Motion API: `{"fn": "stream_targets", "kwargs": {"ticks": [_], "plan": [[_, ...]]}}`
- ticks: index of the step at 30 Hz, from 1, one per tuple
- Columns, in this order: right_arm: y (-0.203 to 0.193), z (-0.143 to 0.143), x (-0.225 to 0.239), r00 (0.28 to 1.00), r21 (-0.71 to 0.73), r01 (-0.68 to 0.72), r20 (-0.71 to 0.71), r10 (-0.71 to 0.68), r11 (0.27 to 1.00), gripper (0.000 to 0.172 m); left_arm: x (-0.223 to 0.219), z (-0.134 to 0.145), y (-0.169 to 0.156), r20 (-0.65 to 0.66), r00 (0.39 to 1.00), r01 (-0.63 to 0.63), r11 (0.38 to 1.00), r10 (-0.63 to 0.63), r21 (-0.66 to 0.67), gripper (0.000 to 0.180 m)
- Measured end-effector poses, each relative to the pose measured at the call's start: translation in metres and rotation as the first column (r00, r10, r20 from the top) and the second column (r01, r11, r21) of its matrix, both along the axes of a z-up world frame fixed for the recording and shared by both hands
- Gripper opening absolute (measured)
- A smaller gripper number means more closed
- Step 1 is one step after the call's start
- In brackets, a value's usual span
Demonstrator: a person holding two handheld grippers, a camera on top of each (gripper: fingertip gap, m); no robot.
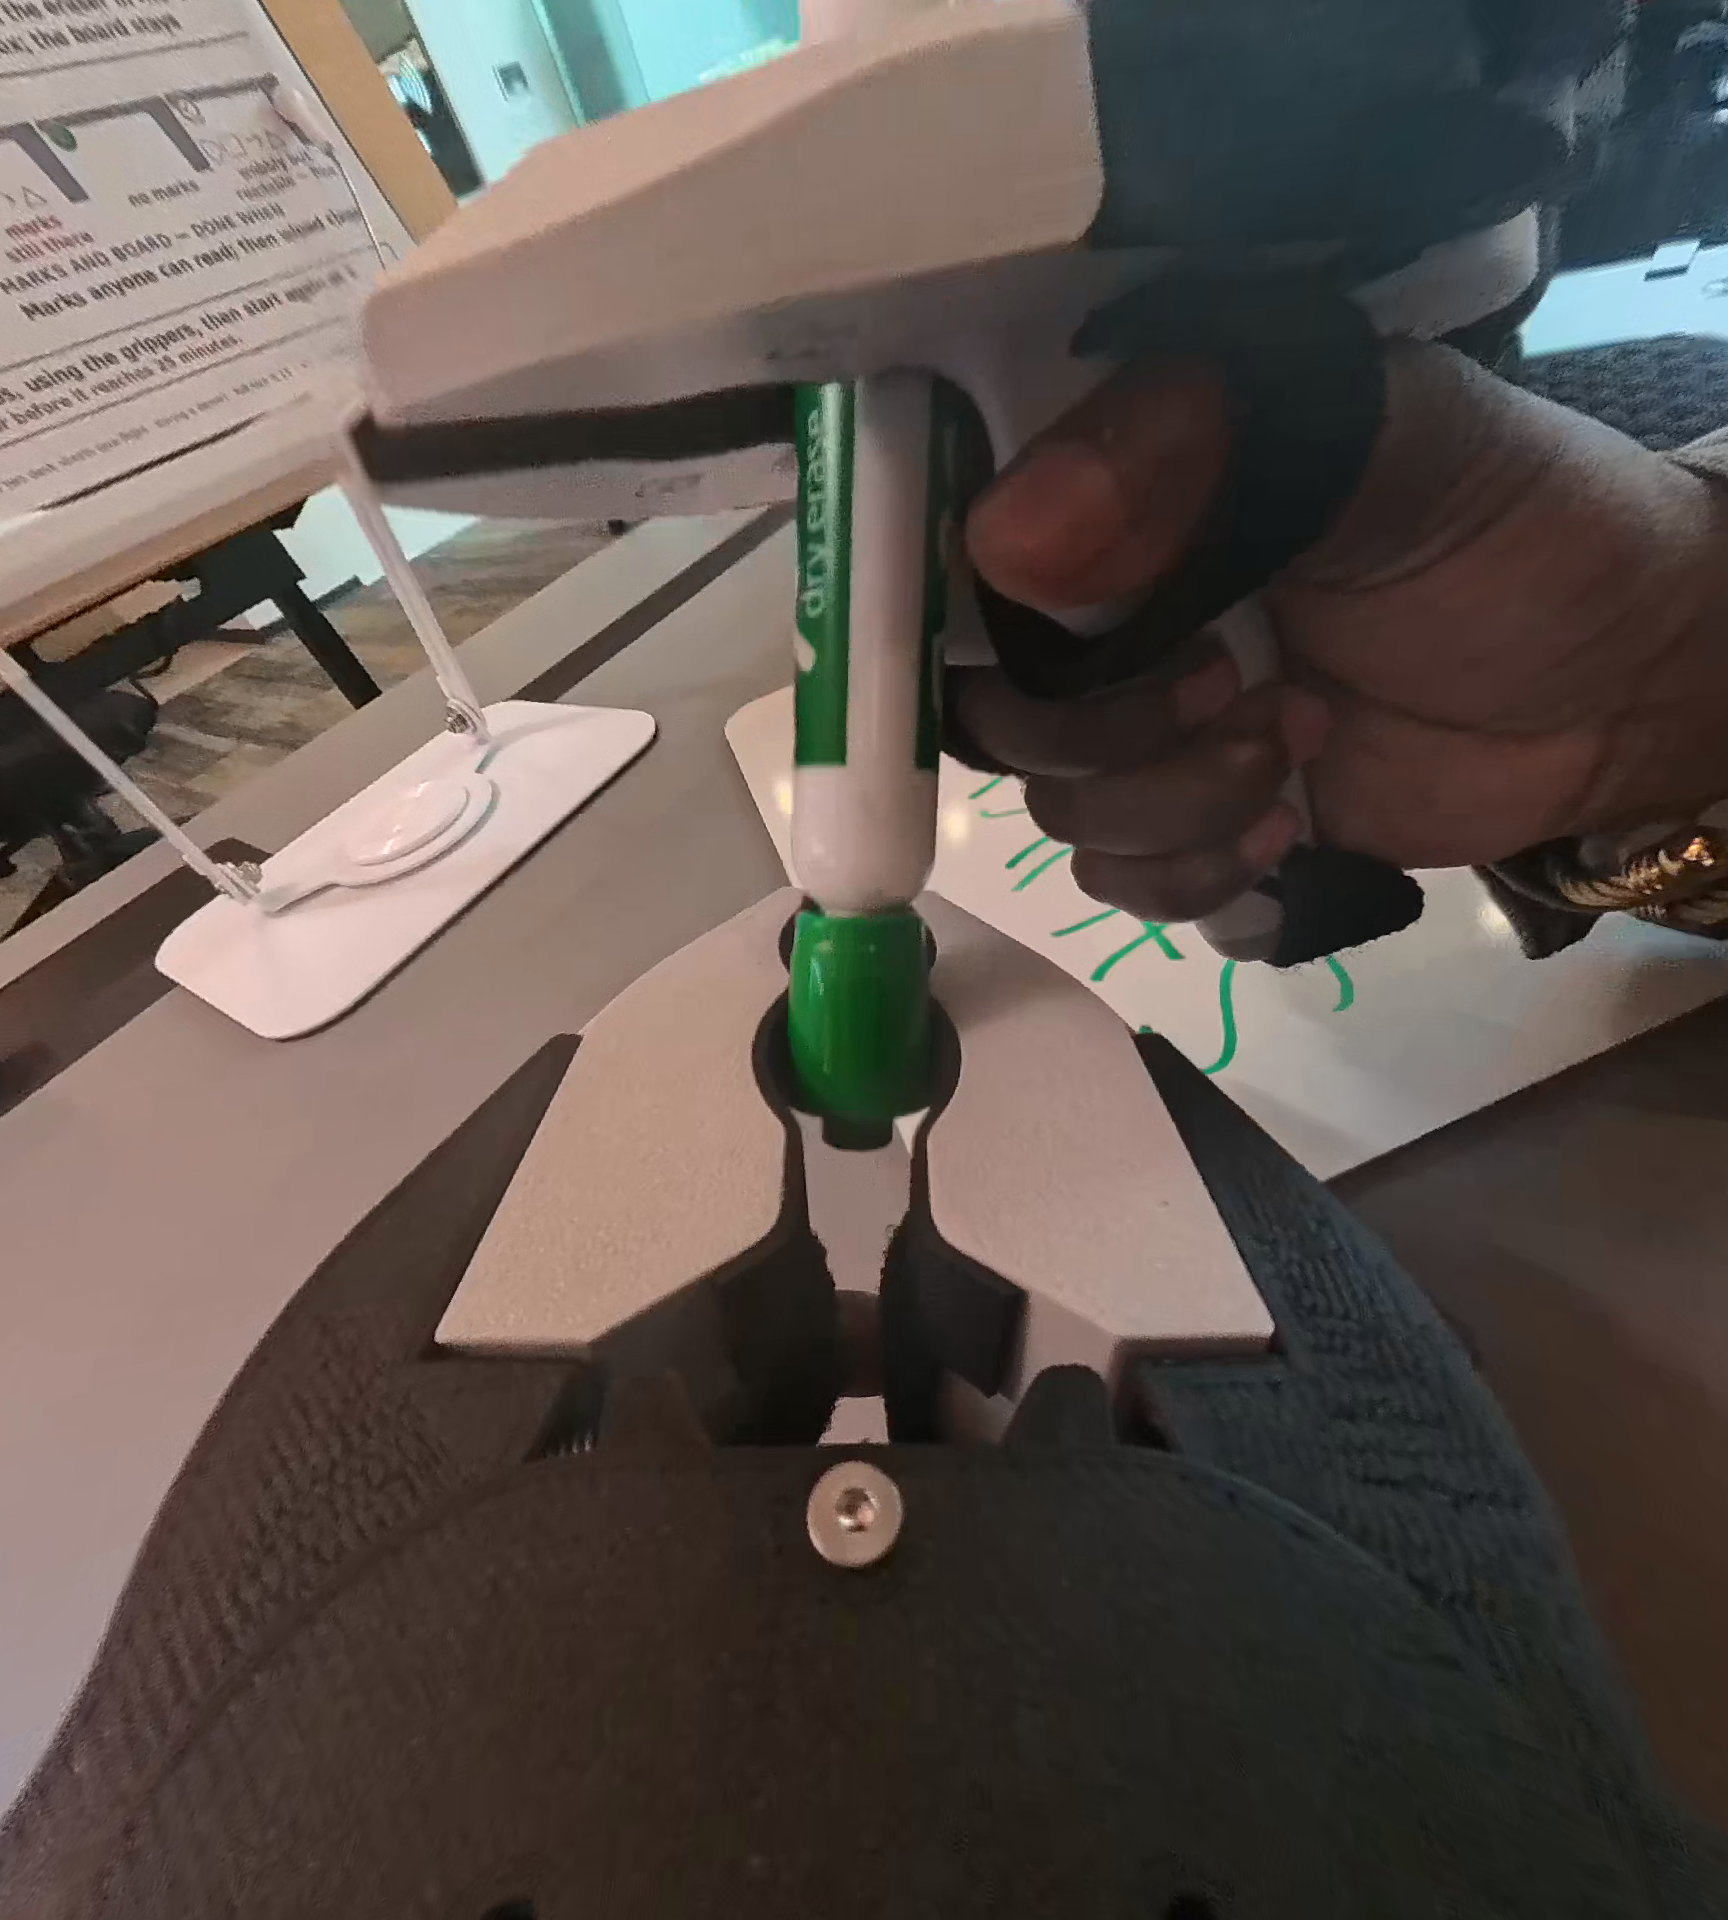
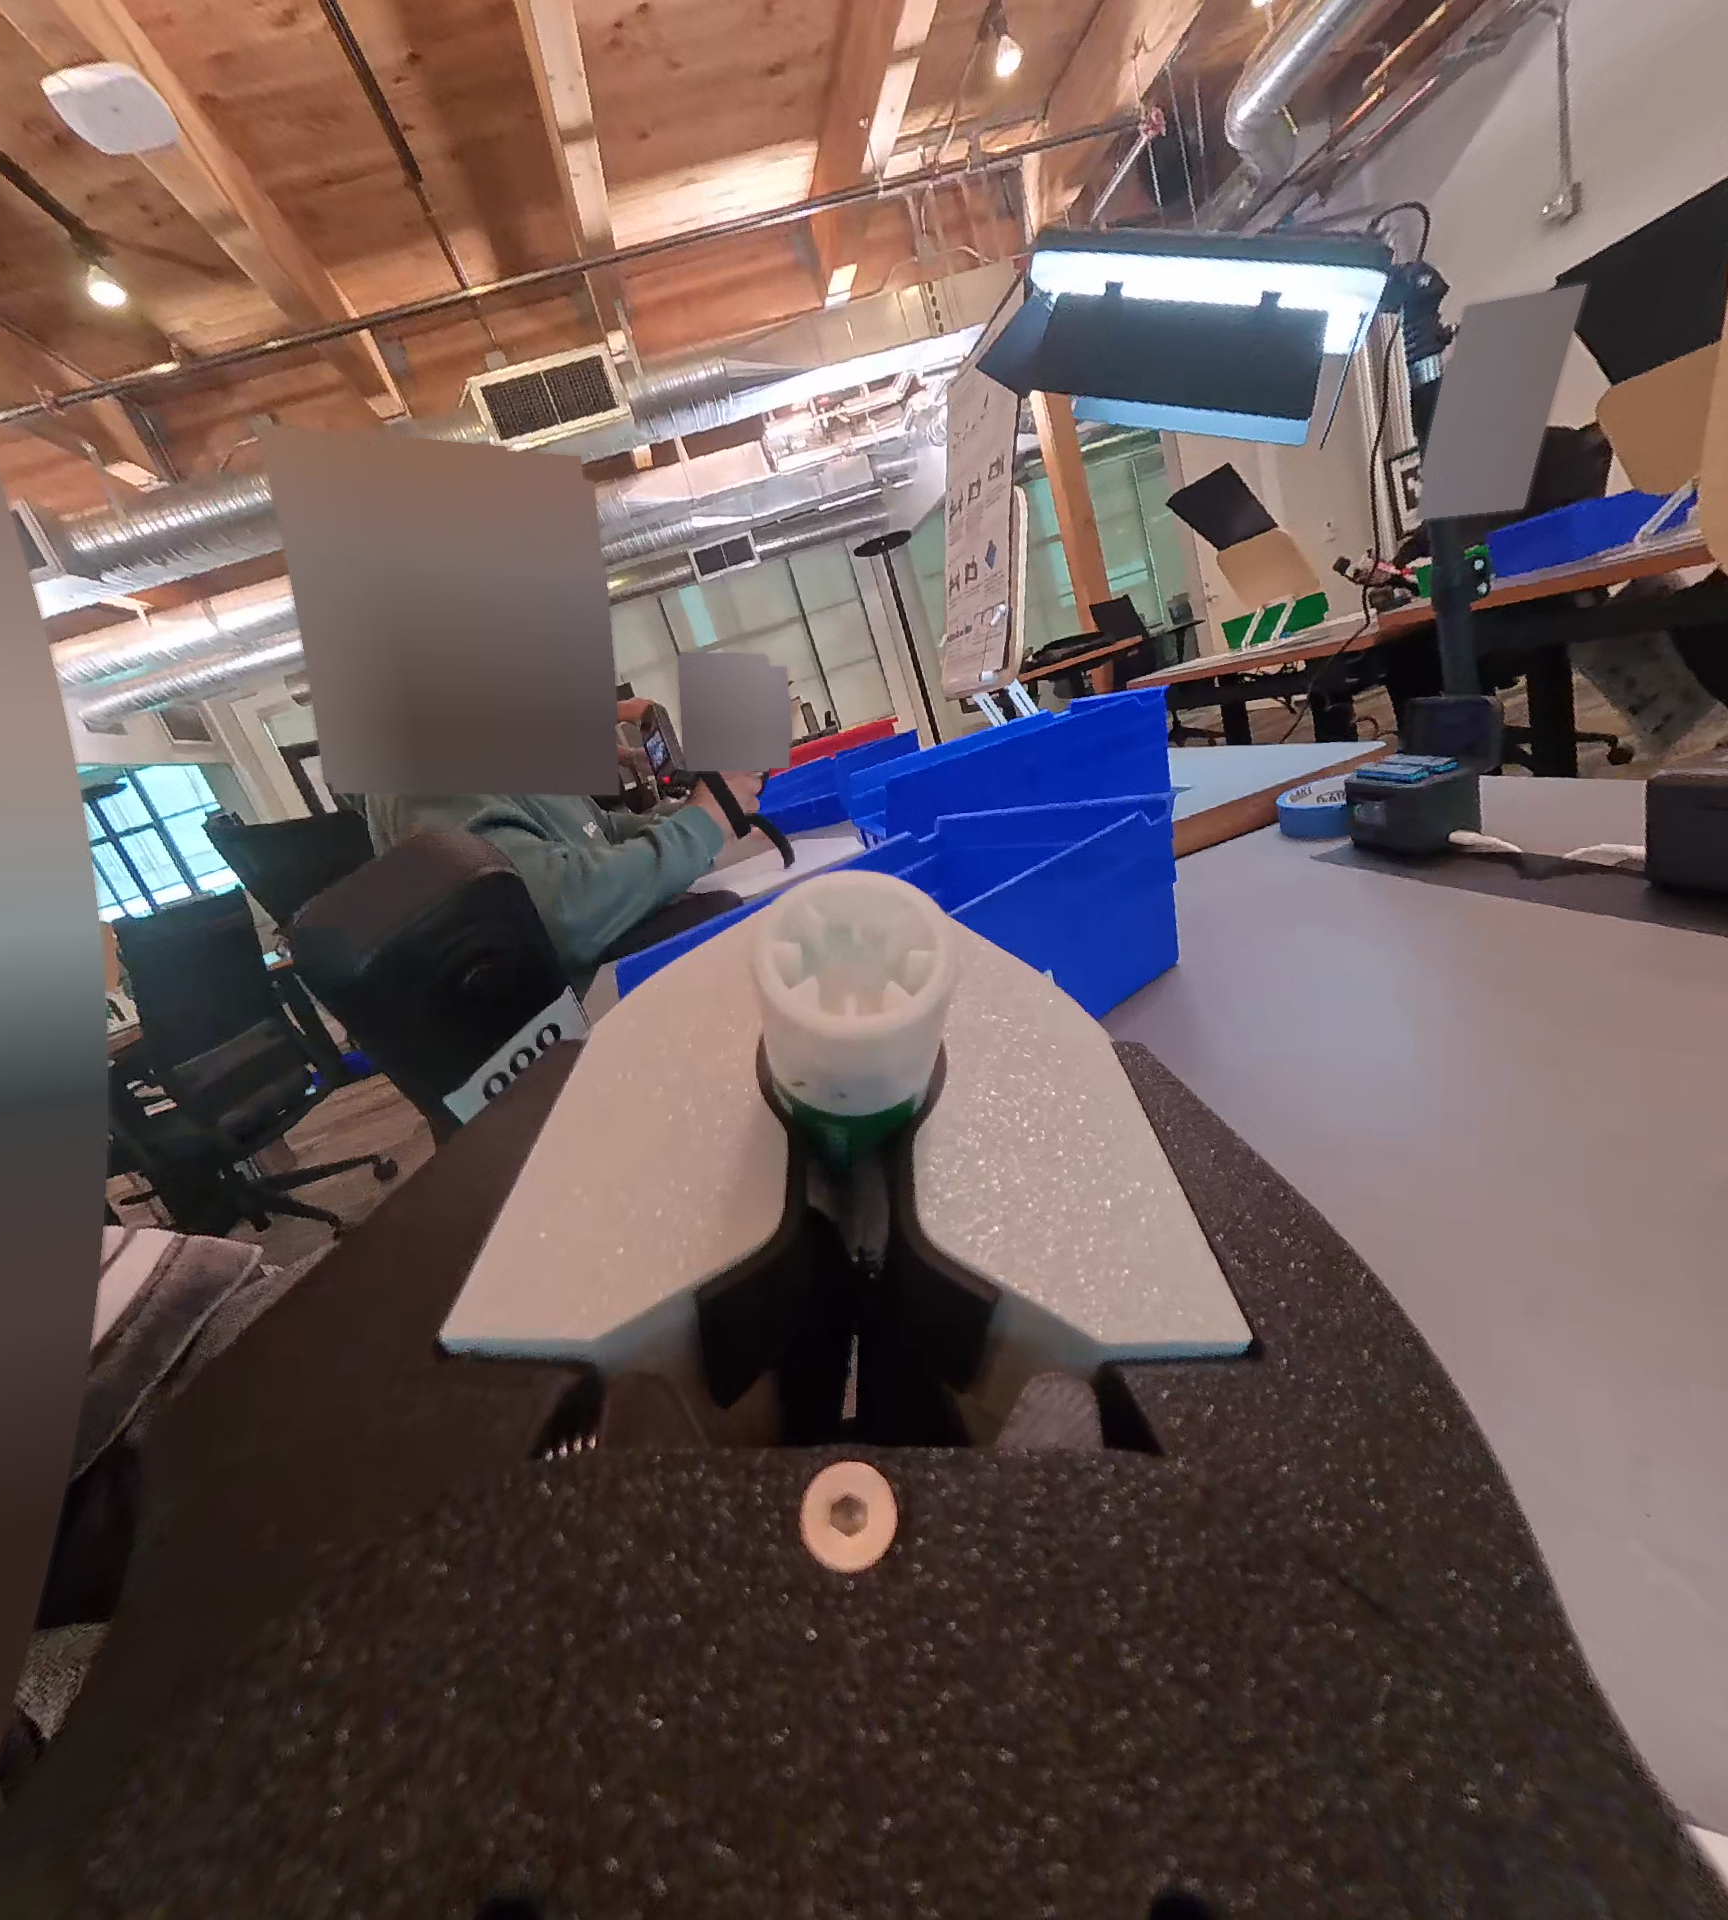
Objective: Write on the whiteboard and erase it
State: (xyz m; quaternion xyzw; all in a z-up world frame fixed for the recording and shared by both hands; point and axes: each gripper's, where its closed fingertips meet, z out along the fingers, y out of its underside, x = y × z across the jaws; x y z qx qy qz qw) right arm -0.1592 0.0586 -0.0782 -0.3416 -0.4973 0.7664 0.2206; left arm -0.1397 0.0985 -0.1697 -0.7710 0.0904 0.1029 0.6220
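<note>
Left wrist view: left claw (image 1: pixel 860 1039) grips green cap (image 1: pixel 855 1023); right claw (image 1: pixel 875 405) clamps marker (image 1: pixel 865 644).

Grey table (image 1: pixel 216 1195) with whiteboard (image 1: pixel 1359 1060), white stand base (image 1: pixel 403 873), blue bins (image 2: pixel 1068 894).

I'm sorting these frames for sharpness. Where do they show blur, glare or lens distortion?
Left wrist view: the marker barrel and the other tongs above it are motion-smeared; pale lamp glare sits on the whiteboard. Right wrist view: the white marker end is soft, the ceiling beams bow from the wide lens, and the light panel blows out.
</note>
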Motion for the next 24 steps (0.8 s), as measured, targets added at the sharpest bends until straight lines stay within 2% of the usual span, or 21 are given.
{"fn": "stream_targets", "kwargs": {"ticks": [6,7,9,10,14,18,24], "plan": [[-0.007,-0.002,-0.002,0.999,0.086,-0.018,0.029,0.016,0.996,0.012,0.001,-0.003,-0.002,0.081,0.996,0.022,1.000,-0.020,-0.022,0.012],[-0.007,-0.001,-0.001,0.999,0.105,-0.031,0.039,0.027,0.994,0.014,0.002,-0.002,-0.002,0.110,0.993,0.034,0.999,-0.032,-0.013,0.012],[0.001,0.010,0.001,1.000,0.108,-0.016,0.019,0.014,0.994,0.029,0.002,0.001,-0.003,0.154,0.987,0.043,0.999,-0.043,0.005,0.012],[0.004,0.014,0.003,1.000,0.114,-0.009,0.003,0.009,0.993,0.023,0.003,0.005,-0.003,0.163,0.985,0.056,0.998,-0.060,0.025,0.012],[0.001,0.008,0.005,0.997,0.167,-0.064,0.047,0.057,0.984,0.021,0.003,-0.001,-0.004,0.142,0.989,0.047,0.999,-0.045,-0.011,0.012],[0.006,-0.001,0.005,0.997,0.209,-0.040,0.069,0.026,0.977,0.021,-0.001,-0.003,-0.004,0.137,0.990,0.029,0.999,-0.026,-0.019,0.012],[0.015,-0.013,0.005,0.995,0.186,-0.036,0.097,0.018,0.982,0.021,-0.004,-0.008,-0.003,0.103,0.995,0.005,0.999,0.000,-0.048,0.012]]}}
